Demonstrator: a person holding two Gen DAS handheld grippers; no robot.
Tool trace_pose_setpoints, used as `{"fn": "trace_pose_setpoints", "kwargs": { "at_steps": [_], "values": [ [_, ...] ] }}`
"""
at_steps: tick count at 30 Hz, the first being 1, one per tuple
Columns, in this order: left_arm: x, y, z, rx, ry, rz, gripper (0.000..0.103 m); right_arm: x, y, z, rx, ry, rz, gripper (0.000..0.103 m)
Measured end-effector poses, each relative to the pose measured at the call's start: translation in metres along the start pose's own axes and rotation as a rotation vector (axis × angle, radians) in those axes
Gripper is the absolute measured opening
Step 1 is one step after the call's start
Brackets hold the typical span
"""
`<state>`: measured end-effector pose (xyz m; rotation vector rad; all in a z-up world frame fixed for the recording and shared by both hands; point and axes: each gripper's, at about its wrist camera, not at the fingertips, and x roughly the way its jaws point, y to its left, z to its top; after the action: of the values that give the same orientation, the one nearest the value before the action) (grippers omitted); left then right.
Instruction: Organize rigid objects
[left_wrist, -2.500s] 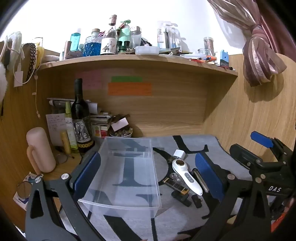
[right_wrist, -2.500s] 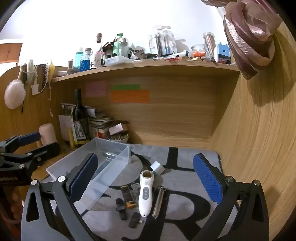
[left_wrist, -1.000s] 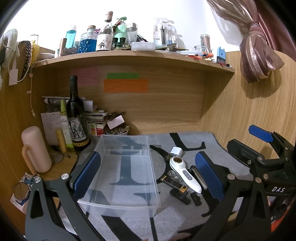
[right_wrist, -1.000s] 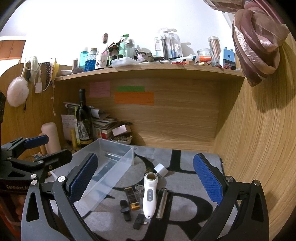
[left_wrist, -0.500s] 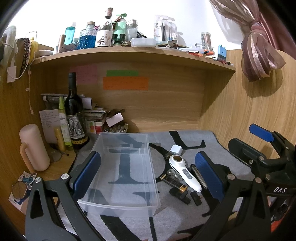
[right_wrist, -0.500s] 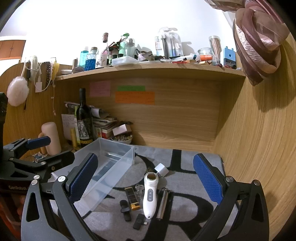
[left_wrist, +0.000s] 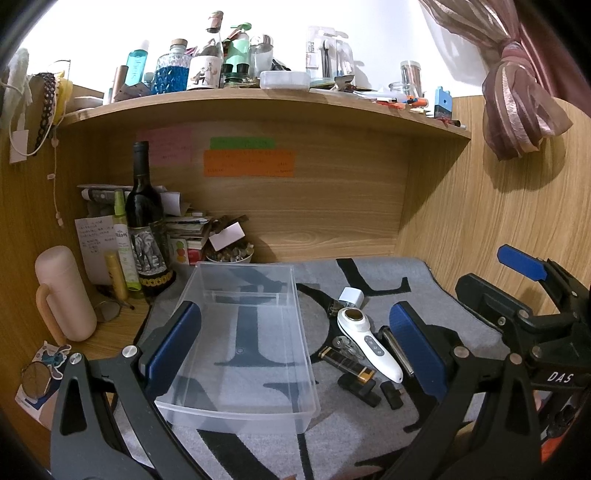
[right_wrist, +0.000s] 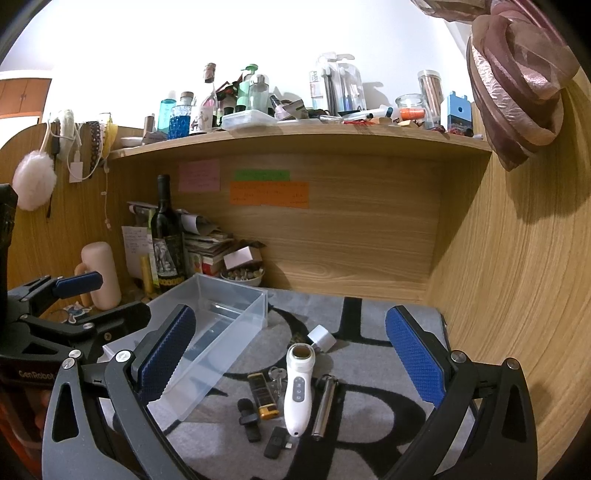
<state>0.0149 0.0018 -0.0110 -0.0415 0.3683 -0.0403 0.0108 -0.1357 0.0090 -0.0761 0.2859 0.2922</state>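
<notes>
A clear plastic bin (left_wrist: 240, 332) (right_wrist: 218, 332) stands empty on the grey mat. Right of it lies a cluster of small items: a white handheld device (left_wrist: 367, 341) (right_wrist: 298, 384), a white cube adapter (left_wrist: 351, 296) (right_wrist: 322, 338), a black-and-gold lighter (left_wrist: 347, 365) (right_wrist: 261, 395), a silver tube (left_wrist: 397, 350) (right_wrist: 325, 404), keys (right_wrist: 277, 376) and small black pieces (right_wrist: 249, 421). My left gripper (left_wrist: 295, 347) is open and empty, above the bin. My right gripper (right_wrist: 291, 365) is open and empty, above the cluster; it also shows at the right of the left wrist view (left_wrist: 517, 295).
A wine bottle (left_wrist: 146, 225), a pink flask (left_wrist: 64, 295), stacked books (left_wrist: 184, 236) and a bowl (left_wrist: 229, 254) crowd the back left corner. A cluttered shelf (left_wrist: 258, 99) overhangs the desk. A wooden wall (right_wrist: 517, 295) closes the right side.
Both grippers have drifted slightly back and up; the views shift a little. Nothing on the mat has moved. Both grippers stay open.
</notes>
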Motion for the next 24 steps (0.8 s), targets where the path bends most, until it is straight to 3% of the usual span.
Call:
{"fn": "trace_pose_setpoints", "kwargs": {
  "at_steps": [13, 17, 24],
  "values": [
    [0.019, 0.013, -0.004, -0.013, 0.041, -0.029, 0.103, 0.022, -0.005, -0.002, 0.017, 0.046, 0.023, 0.103],
    [0.03, 0.026, -0.003, -0.017, 0.088, -0.009, 0.082, 0.034, -0.011, -0.004, 0.031, 0.077, 0.033, 0.103],
    [0.05, 0.068, -0.003, -0.039, 0.162, 0.061, 0.08, 0.059, -0.021, -0.008, 0.051, 0.137, 0.042, 0.102]
  ]
}}
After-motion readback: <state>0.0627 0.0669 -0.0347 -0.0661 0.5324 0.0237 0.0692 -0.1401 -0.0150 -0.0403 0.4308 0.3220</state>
